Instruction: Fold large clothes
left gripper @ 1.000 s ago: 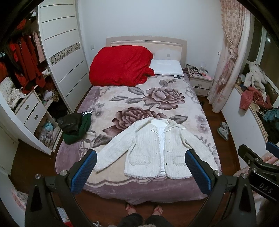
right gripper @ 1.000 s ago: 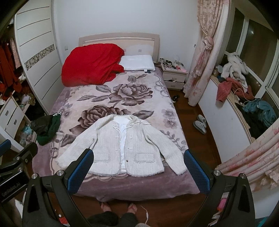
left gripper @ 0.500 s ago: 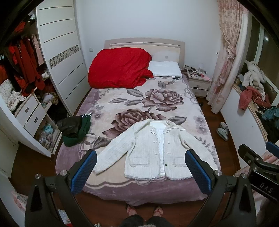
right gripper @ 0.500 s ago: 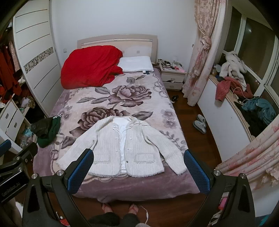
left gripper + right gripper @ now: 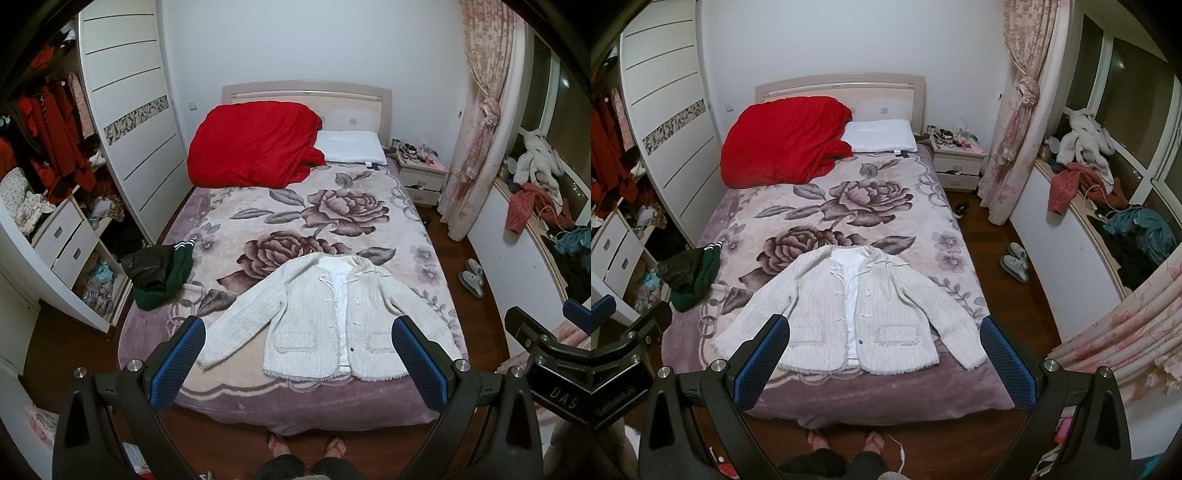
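My left tool (image 5: 297,363) hides the jacket's (image 5: 317,317) right cuff; my feet (image 5: 306,445) are half under the bed (image 5: 295,229); nightstand clutter (image 5: 413,149) is too small to tell

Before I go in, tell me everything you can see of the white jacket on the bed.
The white jacket lies face up near the foot of the bed, collar toward the headboard, hem toward the person. It looks like a nubby, tweed-like knit with a frayed fringe along the hem, two patch pockets and small buttons. The front is open, showing smooth white lining. Both sleeves spread outward and down. It rests on the floral blanket; neither gripper touches it.
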